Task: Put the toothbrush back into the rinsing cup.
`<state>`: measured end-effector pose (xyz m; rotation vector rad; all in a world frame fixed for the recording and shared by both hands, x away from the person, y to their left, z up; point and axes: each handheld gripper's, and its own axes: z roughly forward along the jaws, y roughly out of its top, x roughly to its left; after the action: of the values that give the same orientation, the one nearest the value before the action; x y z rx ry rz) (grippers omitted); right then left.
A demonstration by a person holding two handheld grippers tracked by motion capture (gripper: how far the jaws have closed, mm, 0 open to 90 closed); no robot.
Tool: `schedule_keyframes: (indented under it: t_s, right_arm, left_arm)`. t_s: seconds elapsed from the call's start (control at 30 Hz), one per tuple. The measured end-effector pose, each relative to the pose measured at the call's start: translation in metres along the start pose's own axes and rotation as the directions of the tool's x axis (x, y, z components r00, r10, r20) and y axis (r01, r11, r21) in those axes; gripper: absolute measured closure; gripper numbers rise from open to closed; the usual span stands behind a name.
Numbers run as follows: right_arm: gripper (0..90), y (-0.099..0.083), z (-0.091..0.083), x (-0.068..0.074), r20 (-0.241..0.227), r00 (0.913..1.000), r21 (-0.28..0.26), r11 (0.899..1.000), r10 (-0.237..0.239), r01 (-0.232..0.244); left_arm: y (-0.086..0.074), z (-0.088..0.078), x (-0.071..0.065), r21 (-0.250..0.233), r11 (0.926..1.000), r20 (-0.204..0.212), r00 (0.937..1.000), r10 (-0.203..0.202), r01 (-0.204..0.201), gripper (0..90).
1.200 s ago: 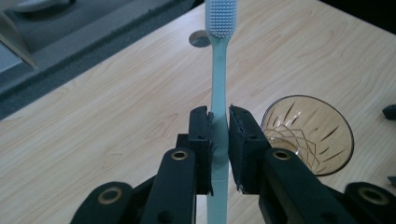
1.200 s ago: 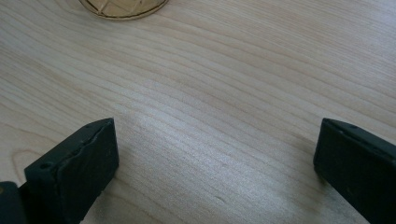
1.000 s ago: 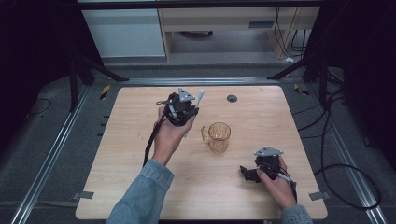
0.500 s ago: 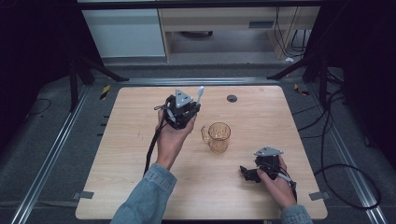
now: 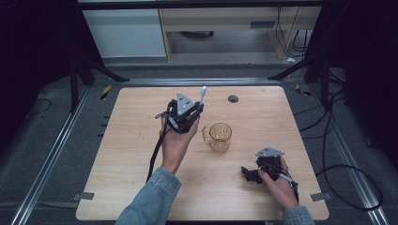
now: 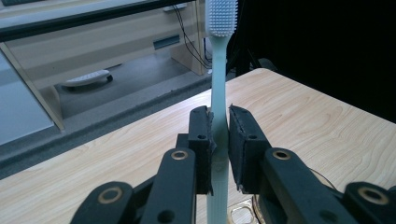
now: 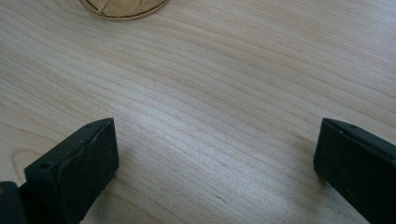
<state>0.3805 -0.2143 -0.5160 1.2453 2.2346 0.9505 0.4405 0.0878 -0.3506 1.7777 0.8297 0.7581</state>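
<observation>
High view: left claw (image 5: pixel 191 114) clamped on toothbrush (image 5: pixel 202 95) beside amber mug (image 5: pixel 219 138); right claw (image 5: pixel 248 174) spread apart on table (image 5: pixel 263 117).

From my remote station I assess this as a laboratory recording bay, not a home or a shop. A bare pale wooden table (image 5: pixel 141 187) stands on a dark grey mat, flanked by metal rails (image 5: pixel 44 173) fixed along the floor. Black tripod legs (image 5: pixel 96 68) stand at both far corners. Loose black cables (image 5: pixel 347 183) trail across the floor on the right, and more hang near the wall. Yellow-and-black hazard tape (image 5: pixel 105 92) marks the floor by the table's far edge. Behind the table stands plain beige cabinet furniture (image 5: pixel 211 21). The surroundings are dark, with the table lit.
</observation>
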Motion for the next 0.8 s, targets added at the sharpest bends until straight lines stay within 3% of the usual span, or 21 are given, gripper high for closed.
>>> schedule_keyframes:
  t_s: [0.1,0.27,0.47,0.67,0.8]
  right_arm:
    - [0.4,0.0,0.0,0.0,-0.001,1.0,0.0,1.0,0.002,-0.002]
    - [0.4,0.0,0.0,0.0,-0.003,1.0,-0.001,1.0,-0.007,0.007]
    - [0.4,0.0,0.0,0.0,-0.009,0.9999,-0.001,1.0,-0.012,0.012]
    - [0.4,0.0,0.0,0.0,-0.015,0.9998,0.0,1.0,-0.011,0.011]
    - [0.4,0.0,0.0,0.0,-0.016,0.9998,-0.001,1.0,-0.012,0.012]
  left_arm:
    - [-0.002,0.0,-0.001,-0.005,0.9999,0.005,0.9999,-0.012,0.012,79.1]
    - [-0.008,-0.003,-0.001,-0.059,0.9978,-0.008,0.9995,-0.029,0.029,79.1]
    - [-0.018,-0.006,-0.002,-0.144,0.9874,-0.013,0.9975,-0.069,0.066,79.1]
    - [-0.023,-0.01,-0.003,-0.196,0.9789,-0.008,0.9982,-0.06,0.057,79.1]
    - [-0.024,-0.011,-0.005,-0.197,0.9789,0.002,0.9985,-0.054,0.053,79.0]
